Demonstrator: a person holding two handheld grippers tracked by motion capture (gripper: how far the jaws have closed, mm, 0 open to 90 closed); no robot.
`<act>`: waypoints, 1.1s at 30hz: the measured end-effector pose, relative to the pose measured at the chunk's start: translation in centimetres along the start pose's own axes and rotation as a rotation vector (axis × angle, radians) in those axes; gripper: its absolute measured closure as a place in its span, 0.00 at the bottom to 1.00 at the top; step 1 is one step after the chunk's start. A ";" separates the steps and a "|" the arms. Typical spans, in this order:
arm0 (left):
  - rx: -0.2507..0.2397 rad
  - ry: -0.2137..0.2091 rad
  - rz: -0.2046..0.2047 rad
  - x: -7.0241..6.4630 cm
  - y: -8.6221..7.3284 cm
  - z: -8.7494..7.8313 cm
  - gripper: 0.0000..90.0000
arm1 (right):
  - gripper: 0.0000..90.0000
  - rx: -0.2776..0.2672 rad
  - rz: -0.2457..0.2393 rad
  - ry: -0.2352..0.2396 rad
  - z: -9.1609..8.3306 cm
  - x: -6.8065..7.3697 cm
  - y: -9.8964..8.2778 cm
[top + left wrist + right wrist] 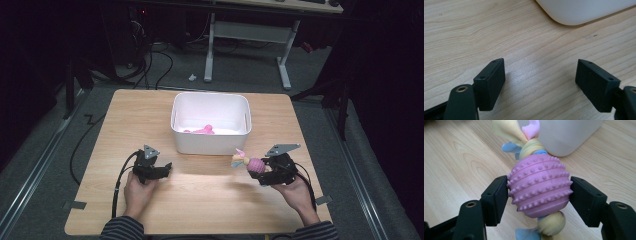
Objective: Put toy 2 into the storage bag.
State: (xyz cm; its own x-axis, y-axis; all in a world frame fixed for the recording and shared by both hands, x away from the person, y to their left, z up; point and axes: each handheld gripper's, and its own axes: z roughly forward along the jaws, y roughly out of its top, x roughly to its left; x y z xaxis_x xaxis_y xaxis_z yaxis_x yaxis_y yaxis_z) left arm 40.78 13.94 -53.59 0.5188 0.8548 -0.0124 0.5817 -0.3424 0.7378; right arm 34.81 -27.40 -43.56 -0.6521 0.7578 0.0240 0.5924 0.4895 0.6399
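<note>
My right gripper (539, 192) is shut on a pink studded rubber ball toy (539, 186) with yellow, blue and pink cloth knots at both ends. In the high view this ball toy (255, 164) hangs just above the table, in front of the white bin's (210, 143) right corner, held by the right gripper (261, 170). My left gripper (165, 167) rests low over the table at the left, open and holding nothing; in its own view the left gripper (540, 80) has bare wood between its jaws. A pink item (202, 130) lies inside the bin.
The wooden table (200, 195) has open surface between the two hands. The white bin's corner (579, 11) lies ahead of the left gripper, and the bin wall (566, 135) stands just behind the toy. A desk frame (250, 35) and cables (150, 65) are on the floor beyond.
</note>
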 end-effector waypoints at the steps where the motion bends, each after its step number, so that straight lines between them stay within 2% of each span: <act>1: -0.001 0.000 0.000 0.0 0.0 0.0 0.27 | 0.37 -0.003 0.001 0.001 -0.3 0.0 0.0; 7: 0.001 -0.001 0.002 0.0 0.0 0.0 0.27 | 0.37 -0.042 -0.007 0.012 -2.2 0.0 0.7; 16: -0.001 -0.001 0.000 0.0 0.0 0.0 0.27 | 0.37 -0.077 -0.023 0.034 -3.9 -0.1 2.6; 20: 0.000 -0.003 0.000 0.0 0.0 0.0 0.27 | 0.37 -0.104 -0.031 0.029 -4.7 -0.2 3.3; 22: 0.000 -0.004 0.004 0.0 -0.1 -0.1 0.27 | 0.37 -0.144 -0.019 0.032 -5.4 -0.5 3.9; 33: 0.002 -0.008 0.009 0.0 -0.1 -0.1 0.26 | 0.37 -0.159 -0.027 0.041 -6.3 -1.1 5.9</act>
State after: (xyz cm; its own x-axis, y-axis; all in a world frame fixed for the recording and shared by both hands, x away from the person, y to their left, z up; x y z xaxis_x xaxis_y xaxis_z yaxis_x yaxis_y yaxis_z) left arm 40.59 14.00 -53.59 0.5289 0.8486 -0.0110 0.5784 -0.3509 0.7364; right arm 36.01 -28.10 -35.00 -0.6872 0.7256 0.0347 0.4943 0.4319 0.7544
